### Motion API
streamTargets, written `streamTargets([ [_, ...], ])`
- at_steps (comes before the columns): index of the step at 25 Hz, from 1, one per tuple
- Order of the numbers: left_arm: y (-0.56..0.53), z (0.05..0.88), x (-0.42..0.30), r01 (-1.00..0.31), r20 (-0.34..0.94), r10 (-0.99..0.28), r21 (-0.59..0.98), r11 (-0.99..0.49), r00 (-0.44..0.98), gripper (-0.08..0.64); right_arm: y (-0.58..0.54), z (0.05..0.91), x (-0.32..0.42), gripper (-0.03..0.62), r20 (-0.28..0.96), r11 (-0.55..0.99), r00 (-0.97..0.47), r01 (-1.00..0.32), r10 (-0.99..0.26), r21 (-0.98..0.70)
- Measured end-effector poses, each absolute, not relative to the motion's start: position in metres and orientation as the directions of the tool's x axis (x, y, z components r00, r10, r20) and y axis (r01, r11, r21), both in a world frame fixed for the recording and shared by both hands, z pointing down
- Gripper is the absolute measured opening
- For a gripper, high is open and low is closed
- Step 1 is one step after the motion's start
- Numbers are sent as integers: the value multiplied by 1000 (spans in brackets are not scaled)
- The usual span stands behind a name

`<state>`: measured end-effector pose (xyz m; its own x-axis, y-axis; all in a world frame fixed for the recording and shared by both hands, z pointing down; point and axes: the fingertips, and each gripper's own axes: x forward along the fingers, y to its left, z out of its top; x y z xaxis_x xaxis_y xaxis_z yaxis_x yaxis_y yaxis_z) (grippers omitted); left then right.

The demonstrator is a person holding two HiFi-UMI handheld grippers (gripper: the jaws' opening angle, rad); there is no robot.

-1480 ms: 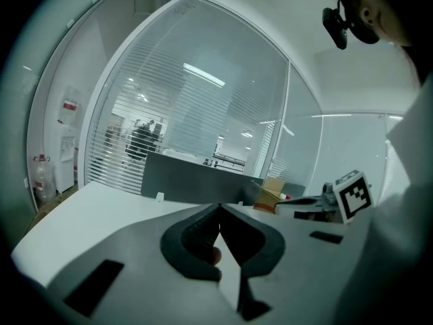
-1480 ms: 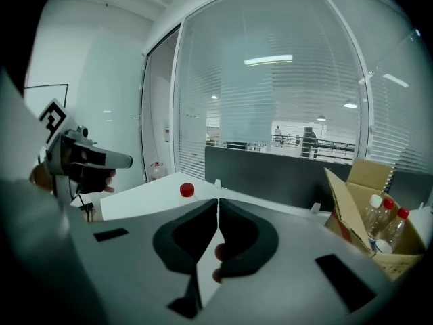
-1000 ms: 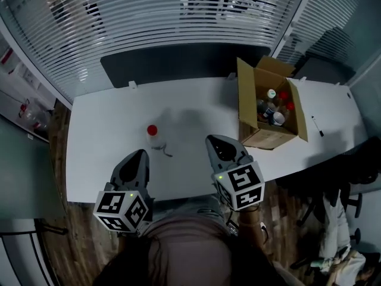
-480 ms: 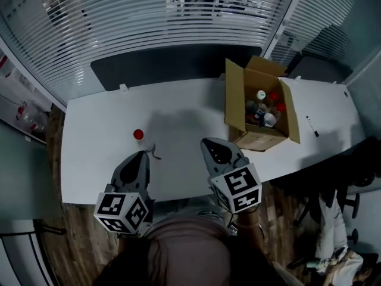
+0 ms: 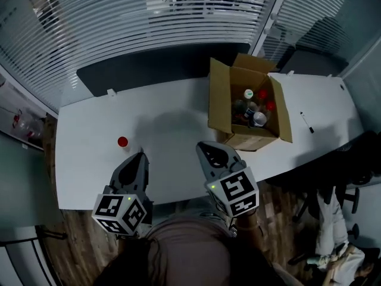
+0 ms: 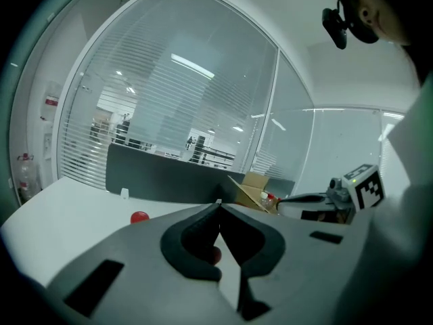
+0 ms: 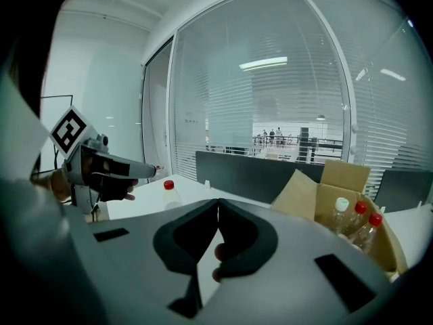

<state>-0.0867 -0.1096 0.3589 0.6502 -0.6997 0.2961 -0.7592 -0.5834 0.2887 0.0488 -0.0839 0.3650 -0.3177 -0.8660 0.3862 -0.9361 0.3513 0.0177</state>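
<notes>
Two pairs of jaws, both pressed together with nothing between them: the left hand-held gripper point(image 5: 140, 157) and the right hand-held gripper point(image 5: 207, 149) are held side by side over the near edge of a long white worktop point(image 5: 89, 171), tips pointing away from the person.

A clear bottle point(image 5: 122, 142) with a red cap stands upright on the worktop just ahead of the left hand-held gripper and slightly to its left, apart from the jaws. In the right gripper view the same bottle shows past the left hand-held gripper's tip.

Ahead of the right hand-held gripper, near but not touching, sits an open cardboard box point(image 5: 218, 103) with its flaps up. Several capped bottles point(image 5: 255, 107) stand inside it, some with red caps and at least one with a white cap.

A pen point(image 5: 305, 122) lies on the worktop to the right of the box. A dark partition point(image 5: 161, 67) runs along the worktop's far edge, with glass walls and slatted blinds point(image 5: 107, 22) behind it.
</notes>
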Motion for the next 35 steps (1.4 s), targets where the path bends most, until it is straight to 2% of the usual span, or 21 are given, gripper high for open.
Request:
streamTargets([
  [5,-111,362,-50,-726,301,-661,288,-625,688,8,-80,369,80,23,402,323,-286,-946,-870,27],
  [22,-115,364,53,-593,314,-513,262,-762,799,8,-64,357,176,25,306,143,-149,-989,-940,-40],
  [35,-126,371,88,-595,327,-510,262,-759,795,8,-80,356,233,25,302,71,-81,-997,-950,-42],
])
